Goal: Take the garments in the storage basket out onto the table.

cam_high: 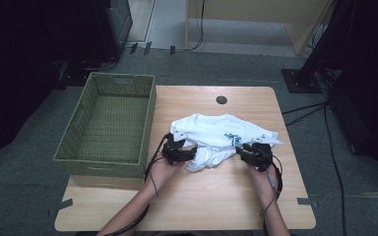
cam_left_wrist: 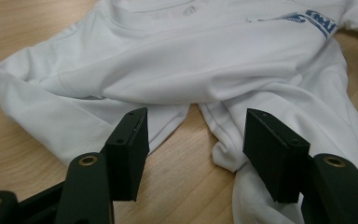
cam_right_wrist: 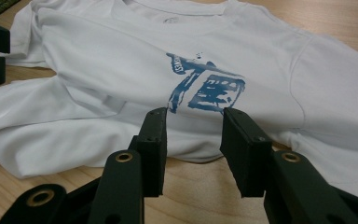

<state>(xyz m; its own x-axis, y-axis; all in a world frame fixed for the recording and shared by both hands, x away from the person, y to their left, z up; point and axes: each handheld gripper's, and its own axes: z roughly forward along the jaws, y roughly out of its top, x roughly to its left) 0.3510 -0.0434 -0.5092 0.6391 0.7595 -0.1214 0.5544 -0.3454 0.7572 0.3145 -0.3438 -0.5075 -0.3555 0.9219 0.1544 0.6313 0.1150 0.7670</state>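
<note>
Your shirt (cam_high: 216, 135) lies crumpled on the table (cam_high: 202, 196), a little past its middle, with the blue print (cam_right_wrist: 207, 86) facing up toward the shirt's 3 o'clock side in the high view. The green basket (cam_high: 109, 123) stands at 9 o'clock of the shirt, hanging off the table's left edge, just beside the cloth but not touching it as far as you can see. Your left gripper (cam_high: 179, 152) sits at the shirt's 7 o'clock edge; in the left gripper view its jaws stand well apart, with bare wood and a loose fold of hem between them, and neither pad presses on the cloth, so it holds nothing. Your right gripper (cam_high: 253, 153) sits at the shirt's 5 o'clock edge; in the right gripper view its jaws stand partly open, low over the table just short of the hem, with the print straight ahead at 12 o'clock and nothing gripped. Both of your hands rest low near the tabletop, the grippers well apart with the bunched lower part of the shirt between them. A dark round hole (cam_high: 221, 100) marks the table at 12 o'clock of the shirt.
</note>
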